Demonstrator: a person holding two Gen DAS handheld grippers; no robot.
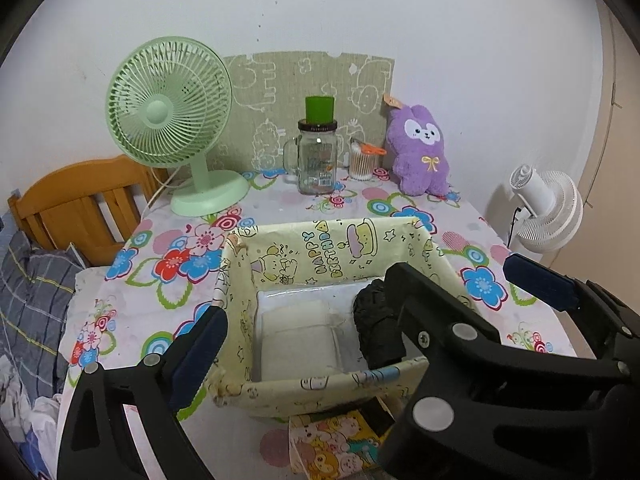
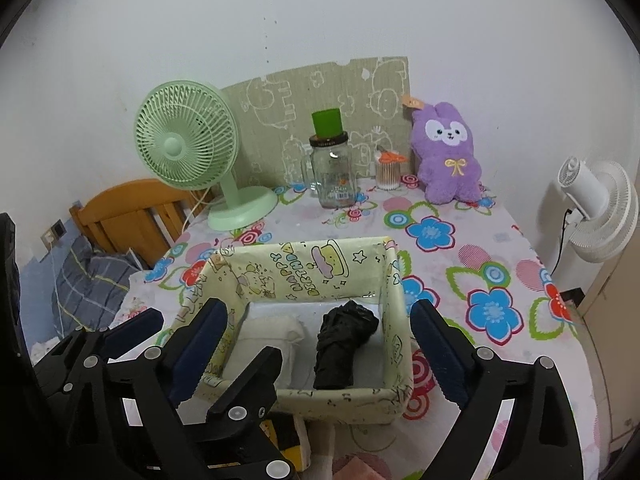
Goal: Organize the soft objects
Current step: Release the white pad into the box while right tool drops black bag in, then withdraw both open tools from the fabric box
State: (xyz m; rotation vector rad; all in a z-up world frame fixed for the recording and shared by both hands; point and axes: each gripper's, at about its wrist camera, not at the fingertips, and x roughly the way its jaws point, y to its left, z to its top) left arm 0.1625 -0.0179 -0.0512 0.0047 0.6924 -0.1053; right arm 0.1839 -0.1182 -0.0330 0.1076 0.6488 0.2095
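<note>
A pale yellow "Happy Birthday" fabric box point(image 1: 320, 240) point(image 2: 304, 258) stands on the flowered table. Inside lie a white folded soft item point(image 1: 298, 344) point(image 2: 272, 330) on the left and a rolled black soft item point(image 1: 374, 326) point(image 2: 340, 344) on the right. A purple plush rabbit point(image 1: 420, 148) point(image 2: 448, 152) leans on the wall at the back right. My left gripper point(image 1: 376, 292) is open and empty, its fingers wide around the box's near side. My right gripper point(image 2: 316, 344) is open and empty, straddling the box.
A green desk fan point(image 1: 172, 120) point(image 2: 188, 148), a glass jar with a green cup on it point(image 1: 316, 156) point(image 2: 332, 172) and a cotton-swab holder point(image 1: 362, 162) point(image 2: 388, 172) stand at the back. A white fan point(image 1: 548, 208) point(image 2: 600, 208) is right, a wooden headboard point(image 1: 80, 200) left. A cartoon-printed pack point(image 1: 336, 444) lies near.
</note>
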